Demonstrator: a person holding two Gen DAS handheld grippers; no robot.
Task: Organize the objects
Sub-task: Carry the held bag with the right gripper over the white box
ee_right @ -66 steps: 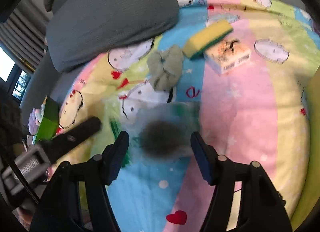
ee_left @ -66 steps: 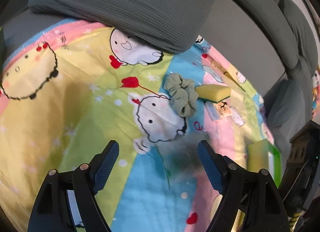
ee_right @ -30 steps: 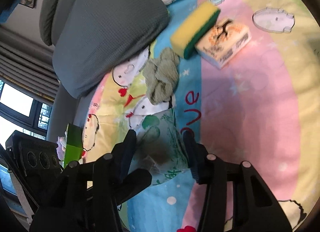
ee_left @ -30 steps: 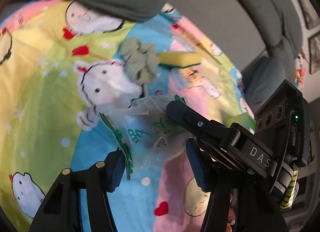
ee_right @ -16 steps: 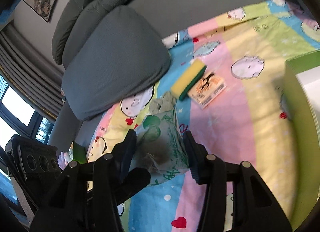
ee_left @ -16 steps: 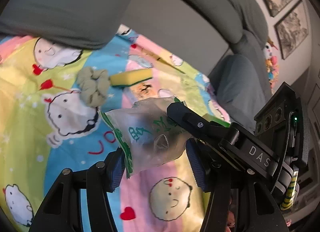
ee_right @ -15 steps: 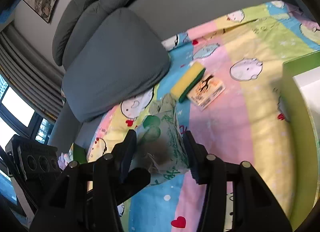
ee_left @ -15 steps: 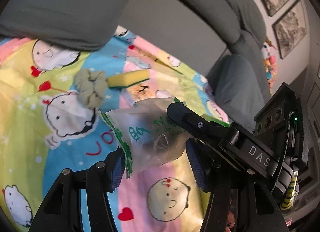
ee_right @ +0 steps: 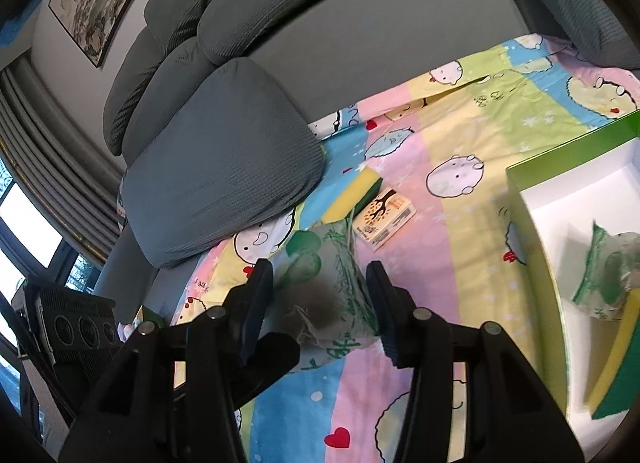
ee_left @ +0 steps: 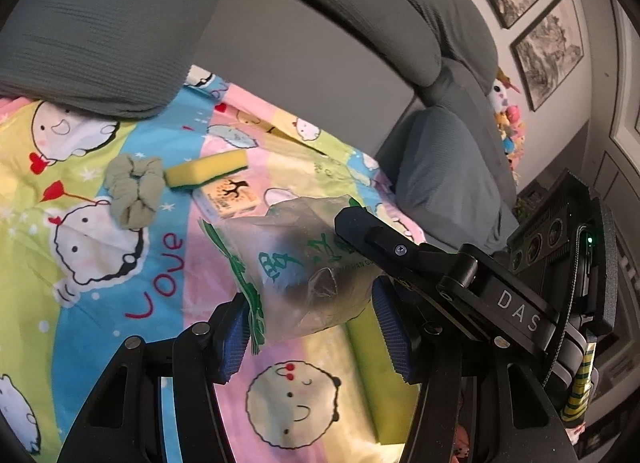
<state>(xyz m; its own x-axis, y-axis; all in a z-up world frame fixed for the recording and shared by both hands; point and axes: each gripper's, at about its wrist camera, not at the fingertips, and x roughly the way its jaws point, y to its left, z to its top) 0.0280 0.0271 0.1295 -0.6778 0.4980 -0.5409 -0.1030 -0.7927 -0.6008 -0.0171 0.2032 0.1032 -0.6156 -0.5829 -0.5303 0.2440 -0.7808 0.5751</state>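
A clear plastic bag [ee_left: 296, 271] with green print and something dark inside hangs above the cartoon blanket [ee_left: 132, 263]. Both grippers hold it: my left gripper [ee_left: 312, 327] and my right gripper [ee_right: 320, 307] are each shut on the bag [ee_right: 328, 299]. On the blanket lie a green scrunchie [ee_left: 134, 189], a yellow-green sponge [ee_left: 206, 173] and a small tree-print box [ee_left: 228, 199]. The sponge [ee_right: 360, 191] and the box [ee_right: 384, 219] also show in the right wrist view. A green box with a white inside [ee_right: 532, 187] at the right holds another printed bag [ee_right: 604, 275] and a sponge [ee_right: 612, 363].
A grey cushion [ee_right: 216, 167] lies on the blanket's far left edge. The grey sofa back [ee_left: 320, 55] runs behind. Another grey cushion [ee_left: 444, 167] and plush toys [ee_left: 506, 119] sit at the right end. Framed pictures [ee_left: 548, 43] hang on the wall.
Both grippers closed on the bag, lifted it off the blanket and carried it right; the green box has come into the right wrist view.
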